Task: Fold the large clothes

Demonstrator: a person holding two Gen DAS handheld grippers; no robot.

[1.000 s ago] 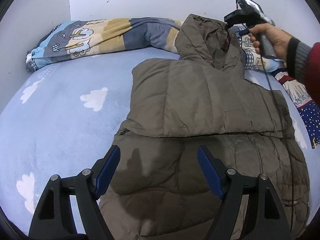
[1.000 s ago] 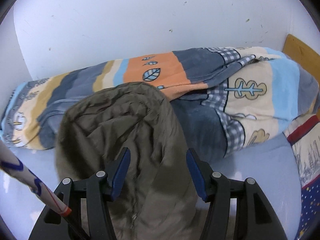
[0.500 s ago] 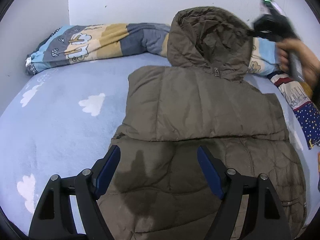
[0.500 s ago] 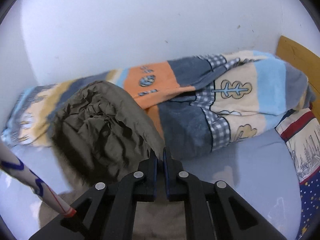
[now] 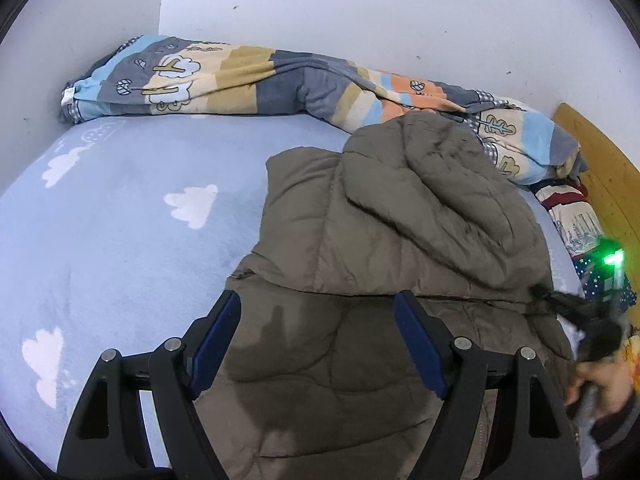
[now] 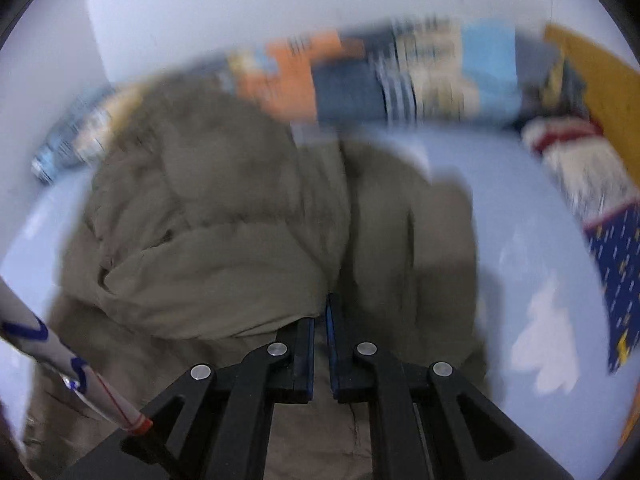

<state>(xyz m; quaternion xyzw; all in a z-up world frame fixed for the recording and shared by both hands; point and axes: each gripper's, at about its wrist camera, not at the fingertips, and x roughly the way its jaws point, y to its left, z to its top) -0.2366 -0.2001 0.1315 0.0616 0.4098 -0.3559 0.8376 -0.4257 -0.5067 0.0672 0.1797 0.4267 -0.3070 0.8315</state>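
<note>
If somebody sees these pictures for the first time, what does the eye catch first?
First comes the big olive-brown jacket spread on the pale blue bed, its hood folded down over the body. Next, the right gripper is shut on the hood's edge, while the left gripper is open above the jacket. A colourful striped blanket lies rolled along the white wall.

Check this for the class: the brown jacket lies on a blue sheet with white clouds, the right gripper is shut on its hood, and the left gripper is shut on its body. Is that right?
One slip: the left gripper is open, as the left wrist view shows, its jaws hanging apart above the jacket. The rest stands: the jacket lies on the sheet, and the right gripper is shut on the hood.
</note>
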